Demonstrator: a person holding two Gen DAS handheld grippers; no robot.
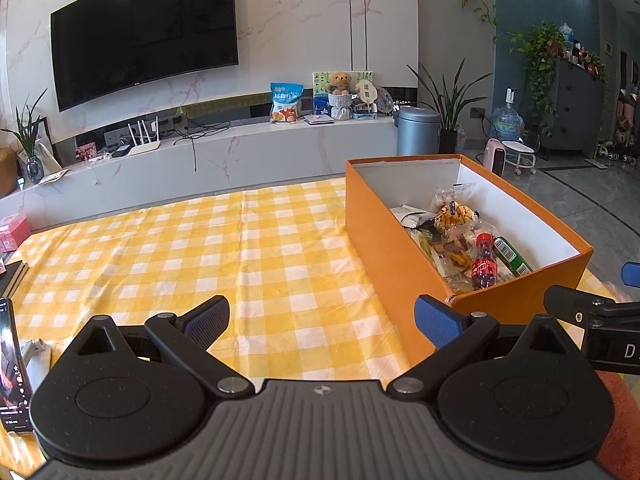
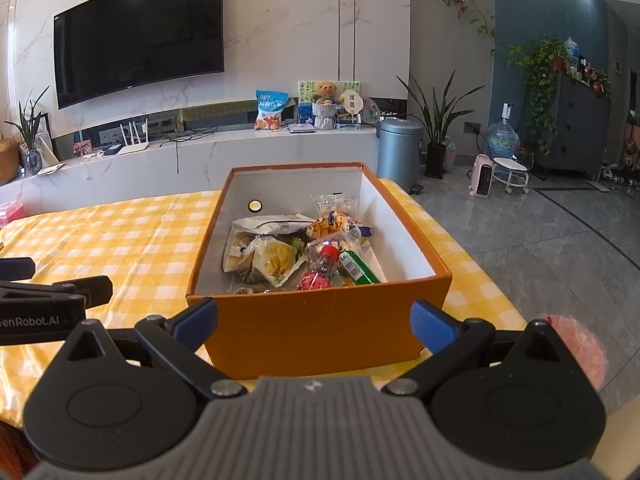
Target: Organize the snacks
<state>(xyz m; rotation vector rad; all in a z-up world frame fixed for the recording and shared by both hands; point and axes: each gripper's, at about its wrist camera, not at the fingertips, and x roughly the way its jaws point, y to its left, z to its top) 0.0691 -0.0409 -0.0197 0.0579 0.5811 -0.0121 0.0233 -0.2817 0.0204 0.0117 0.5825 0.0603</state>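
Snacks in crinkly plastic packets (image 2: 276,256) lie piled inside an open orange cardboard box with white inner walls (image 2: 320,320), which sits on a yellow-and-white checked tablecloth (image 1: 248,248). Among them are a small red-capped cola bottle (image 1: 485,264) and a green tube-shaped pack with a barcode label (image 2: 358,268), both toward the near end of the box. The right gripper (image 2: 314,320) is spread wide, holding nothing, with the box's near orange wall directly ahead of it between its blue fingertips (image 2: 430,326). The left gripper (image 1: 322,320) is also spread wide and empty, above bare cloth, with the box ahead and to its right; the box's near corner is just beside its right fingertip. To the left gripper's near left, a smartphone with a lit screen (image 1: 14,364) stands at the cloth's edge.
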